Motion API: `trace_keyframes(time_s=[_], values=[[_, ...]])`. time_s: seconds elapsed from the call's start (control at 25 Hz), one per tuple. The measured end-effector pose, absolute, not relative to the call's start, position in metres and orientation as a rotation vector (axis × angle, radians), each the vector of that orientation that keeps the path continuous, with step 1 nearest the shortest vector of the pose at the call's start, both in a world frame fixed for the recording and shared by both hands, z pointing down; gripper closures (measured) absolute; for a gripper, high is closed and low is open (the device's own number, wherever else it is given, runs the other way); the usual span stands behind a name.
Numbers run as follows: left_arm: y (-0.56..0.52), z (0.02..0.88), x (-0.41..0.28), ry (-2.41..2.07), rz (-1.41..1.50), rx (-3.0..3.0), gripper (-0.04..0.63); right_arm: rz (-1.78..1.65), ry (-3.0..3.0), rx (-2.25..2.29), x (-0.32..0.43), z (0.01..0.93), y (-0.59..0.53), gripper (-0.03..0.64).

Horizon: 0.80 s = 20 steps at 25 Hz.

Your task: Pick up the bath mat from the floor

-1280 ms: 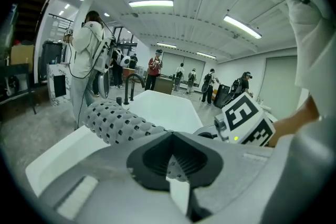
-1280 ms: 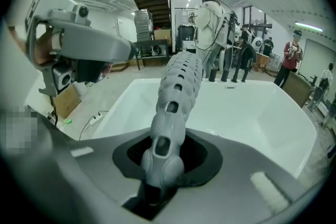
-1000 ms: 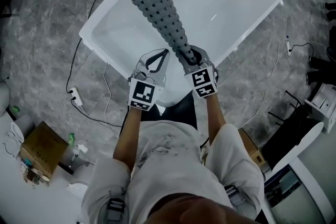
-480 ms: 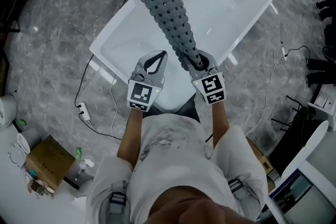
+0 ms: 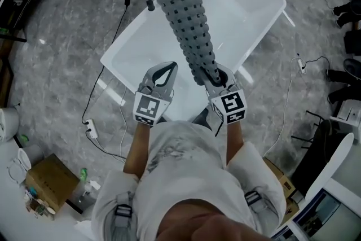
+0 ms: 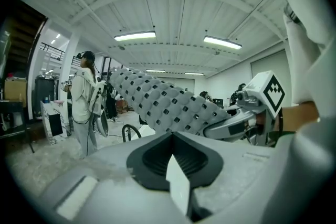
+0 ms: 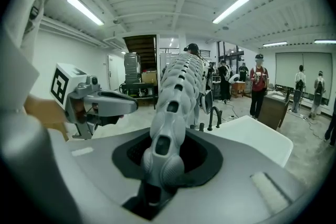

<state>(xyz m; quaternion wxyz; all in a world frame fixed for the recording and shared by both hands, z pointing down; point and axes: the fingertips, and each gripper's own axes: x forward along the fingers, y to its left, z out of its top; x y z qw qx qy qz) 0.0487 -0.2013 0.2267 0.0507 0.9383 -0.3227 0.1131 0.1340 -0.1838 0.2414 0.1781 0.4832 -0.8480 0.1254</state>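
1. My right gripper (image 5: 213, 75) is clamped on one end of the mat (image 5: 189, 25). Its own view shows the grey nubbed edge pinched between the jaws.
2. From that gripper the mat stretches forward and away as a long strip dotted with square holes. It widens toward its far end.
3. The mat is held in the air, off the floor (image 5: 62, 36), above the white tub (image 5: 254, 3) that lies ahead of and below both grippers.
4. My left gripper (image 5: 172, 66) is just left of the right one, about level with it. Its jaws are together with nothing between them.
5. The left gripper does not touch the mat, which passes close by on its right.
6. A box (image 5: 51, 180) sits on the floor, well behind and to the left of the left gripper.
7. Several people stand far ahead of the right gripper, beyond the mat.
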Motion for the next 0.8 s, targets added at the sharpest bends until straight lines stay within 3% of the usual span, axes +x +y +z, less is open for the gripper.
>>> trace_keyframes(time_s=[0.8], values=[[-0.183,0.197,0.045,-0.968,0.320,2.901,0.592,0.286,-2.443,1.422,0.134,0.193,-0.160,0.526]])
